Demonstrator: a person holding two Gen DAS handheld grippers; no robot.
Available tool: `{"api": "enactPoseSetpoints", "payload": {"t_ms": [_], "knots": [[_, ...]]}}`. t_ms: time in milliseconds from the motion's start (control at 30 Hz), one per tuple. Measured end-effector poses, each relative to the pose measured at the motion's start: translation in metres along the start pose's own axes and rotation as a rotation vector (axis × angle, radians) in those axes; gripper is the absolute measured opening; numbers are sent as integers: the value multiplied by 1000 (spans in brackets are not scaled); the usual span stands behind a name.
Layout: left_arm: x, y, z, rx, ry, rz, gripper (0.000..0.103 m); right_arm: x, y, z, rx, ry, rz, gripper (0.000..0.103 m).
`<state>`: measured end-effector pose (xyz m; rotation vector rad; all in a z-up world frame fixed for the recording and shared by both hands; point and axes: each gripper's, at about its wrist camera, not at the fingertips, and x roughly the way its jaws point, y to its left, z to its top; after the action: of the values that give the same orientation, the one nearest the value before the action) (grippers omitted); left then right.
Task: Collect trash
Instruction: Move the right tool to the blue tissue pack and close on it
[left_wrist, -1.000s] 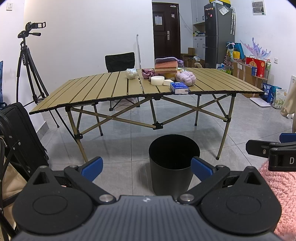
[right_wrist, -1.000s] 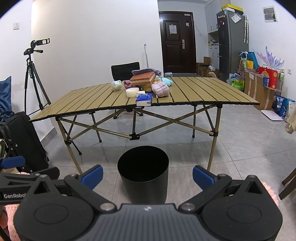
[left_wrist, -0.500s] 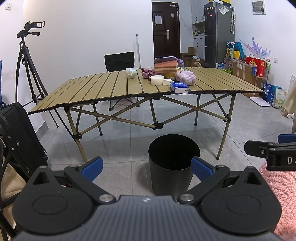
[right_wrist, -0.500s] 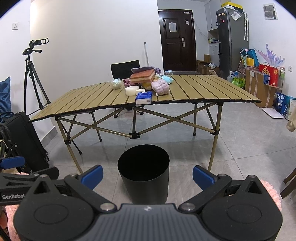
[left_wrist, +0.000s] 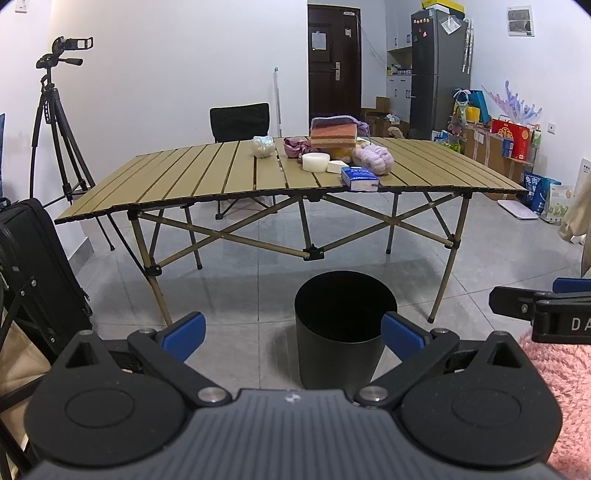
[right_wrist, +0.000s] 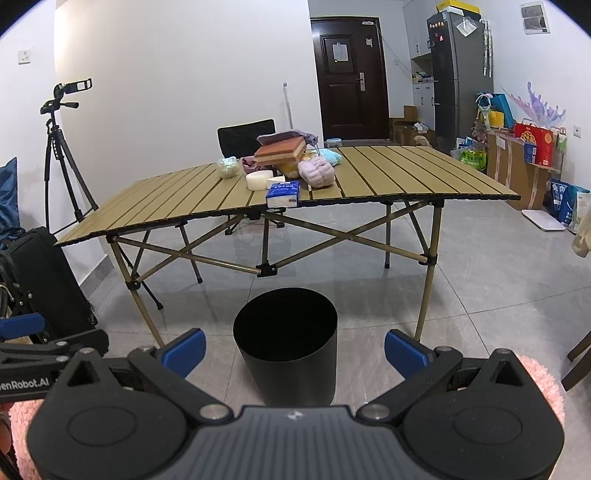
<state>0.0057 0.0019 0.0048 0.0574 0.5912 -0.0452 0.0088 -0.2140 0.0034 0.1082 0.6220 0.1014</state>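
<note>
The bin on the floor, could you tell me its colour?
Black bin, clearest in the right wrist view.

Black bin (left_wrist: 340, 354), tan slatted table (left_wrist: 207, 177)

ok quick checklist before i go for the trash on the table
1. Left gripper open, nothing held: ok.
2. Right gripper open, nothing held: ok.
3. Bin upright on the floor before the table: ok.
4. Bin has room: cannot tell, its inside is dark.
5. Items within reach: not ok, the pile by the tissue pack sits far ahead, above the grippers.
6. Which items are trash: cannot tell.
</note>
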Motion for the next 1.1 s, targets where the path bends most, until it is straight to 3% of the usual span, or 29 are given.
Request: {"api": "enactPoseSetpoints", "payload": {"t_ms": [567, 1100], "knots": [[4, -5, 3, 26, -6, -22, 103, 3, -6, 2, 15, -5, 7, 103], [33, -9, 37, 37, -21, -22, 103, 33, -11, 34, 7, -17, 12, 103]]}}
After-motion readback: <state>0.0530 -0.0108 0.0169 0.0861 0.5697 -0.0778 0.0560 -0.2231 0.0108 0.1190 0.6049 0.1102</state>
